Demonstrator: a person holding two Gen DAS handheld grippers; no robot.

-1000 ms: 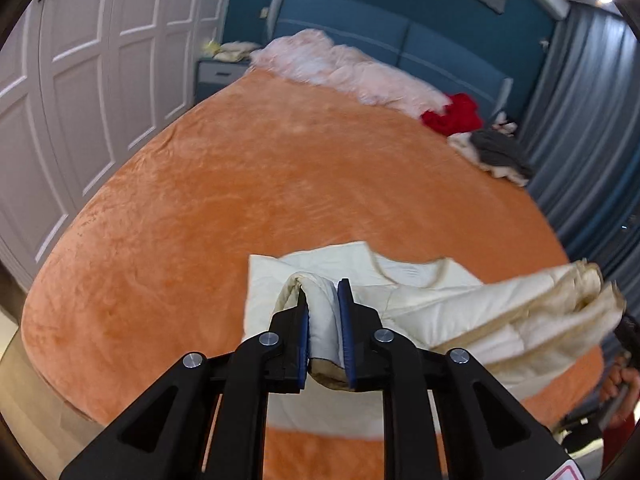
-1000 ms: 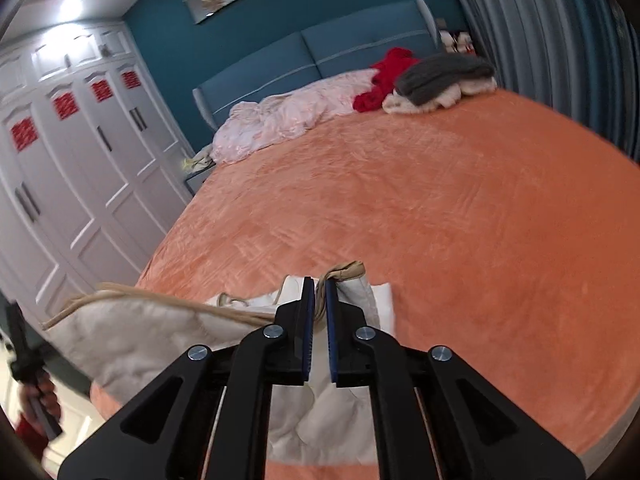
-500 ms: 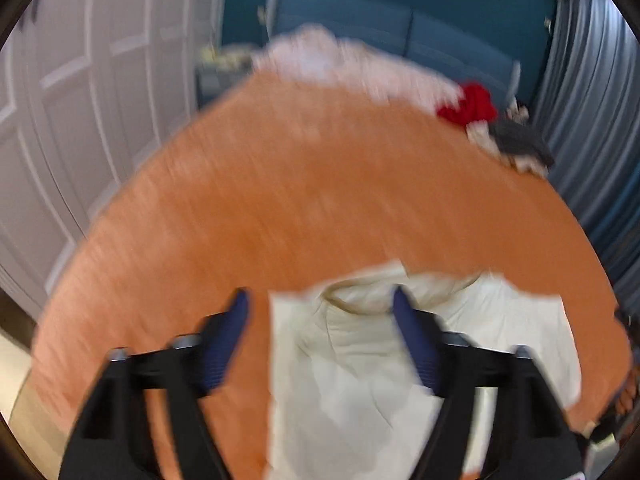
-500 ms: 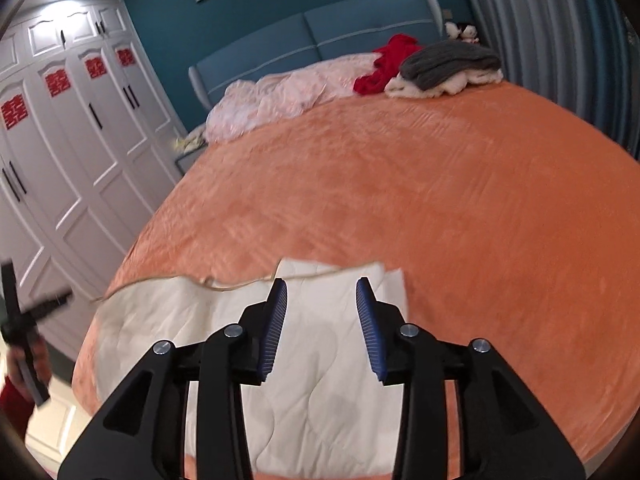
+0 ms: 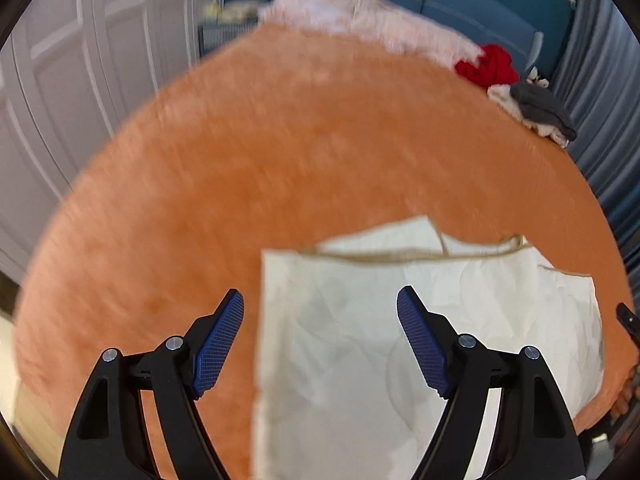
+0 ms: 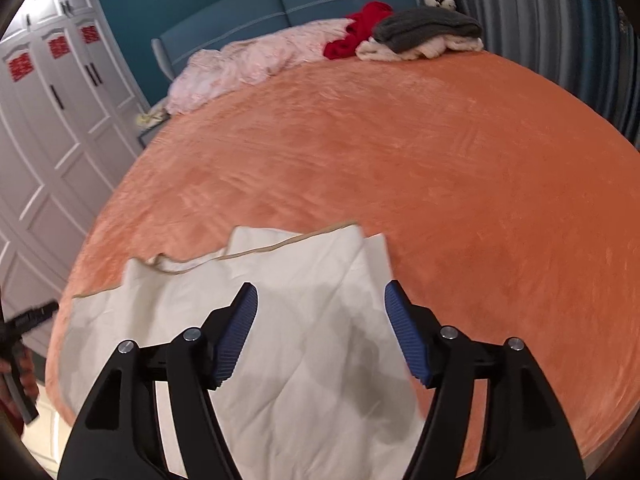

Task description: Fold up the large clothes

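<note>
Fold just laid: both tongs, left [image 5: 320,336] & right [image 6: 320,334], apart w/ nothing clamped, right just widening; next, re-grip cream quilt [image 6: 288,344] edge on bed [image 6: 440,168].

One cream quilted padded garment [image 6: 280,320] is lying beneath the fingers [image 6: 236,336] on one orange plush bed [image 6: 440,184]. Beyond the fingers, four piles are sitting: one pink crumpled quilt [image 6: 256,64], one red cloth [image 6: 360,32], one grey knit [image 6: 428,28], one cream fleece [image 6: 424,49].

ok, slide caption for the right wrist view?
Right gripper open, just released, above the folded cream quilted blanket on the orange plush bedspread.
</note>
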